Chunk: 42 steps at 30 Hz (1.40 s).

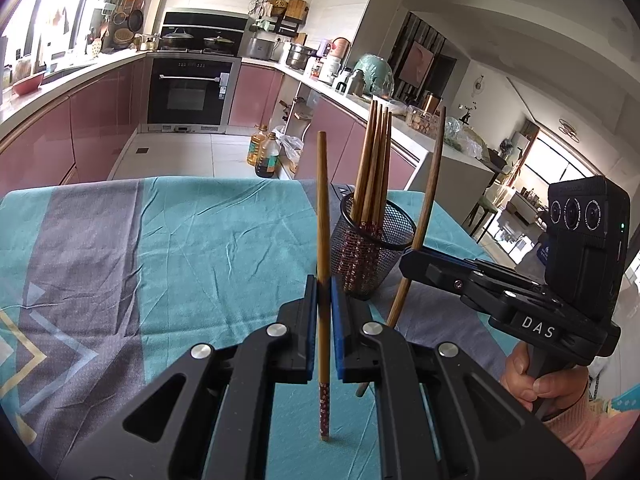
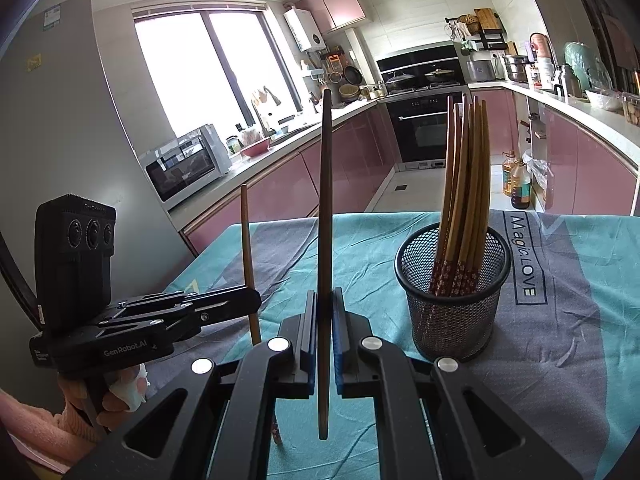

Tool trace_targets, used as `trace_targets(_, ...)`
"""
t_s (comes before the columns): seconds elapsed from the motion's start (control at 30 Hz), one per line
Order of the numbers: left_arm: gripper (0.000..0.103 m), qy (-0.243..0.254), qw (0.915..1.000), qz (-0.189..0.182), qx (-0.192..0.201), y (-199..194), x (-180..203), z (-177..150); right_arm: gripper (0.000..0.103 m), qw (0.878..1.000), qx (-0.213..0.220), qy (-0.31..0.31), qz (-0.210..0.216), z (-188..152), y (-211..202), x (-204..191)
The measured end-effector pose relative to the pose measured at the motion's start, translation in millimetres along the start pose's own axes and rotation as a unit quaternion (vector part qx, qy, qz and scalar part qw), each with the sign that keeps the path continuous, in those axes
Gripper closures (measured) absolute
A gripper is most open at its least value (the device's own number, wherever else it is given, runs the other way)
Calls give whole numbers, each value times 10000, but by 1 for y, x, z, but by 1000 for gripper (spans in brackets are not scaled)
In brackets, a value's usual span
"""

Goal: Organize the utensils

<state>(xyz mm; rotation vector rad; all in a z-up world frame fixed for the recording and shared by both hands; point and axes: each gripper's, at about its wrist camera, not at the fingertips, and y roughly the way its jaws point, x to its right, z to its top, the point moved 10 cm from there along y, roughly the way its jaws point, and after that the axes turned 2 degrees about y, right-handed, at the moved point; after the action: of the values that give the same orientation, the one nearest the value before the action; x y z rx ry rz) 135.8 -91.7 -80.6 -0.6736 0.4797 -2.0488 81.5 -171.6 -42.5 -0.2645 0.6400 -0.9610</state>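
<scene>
A black mesh cup [image 1: 374,246] [image 2: 454,292] stands on the cloth-covered table and holds several wooden chopsticks with red patterned ends. My left gripper [image 1: 324,292] is shut on one upright chopstick [image 1: 322,208], its patterned end down near the cloth. My right gripper [image 2: 324,304] is shut on another upright chopstick [image 2: 325,200]. In the left wrist view the right gripper [image 1: 412,264] holds its chopstick [image 1: 430,184] just right of the cup. In the right wrist view the left gripper [image 2: 250,300] holds its chopstick [image 2: 246,236] left of mine. Both are beside the cup, not over it.
The table carries a teal and grey cloth [image 1: 160,248] [image 2: 580,320]; its far edge drops to the kitchen floor. Pink cabinets, an oven [image 1: 188,92] and oil bottles [image 1: 264,152] stand beyond. A fridge and microwave [image 2: 188,164] are at the left.
</scene>
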Motion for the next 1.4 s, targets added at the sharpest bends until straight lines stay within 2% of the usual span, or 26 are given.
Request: trace_targets(1.4, 96, 116, 9999, -51, 70, 2, 5, 4, 97, 9998, 168, -67, -25, 15, -8, 2)
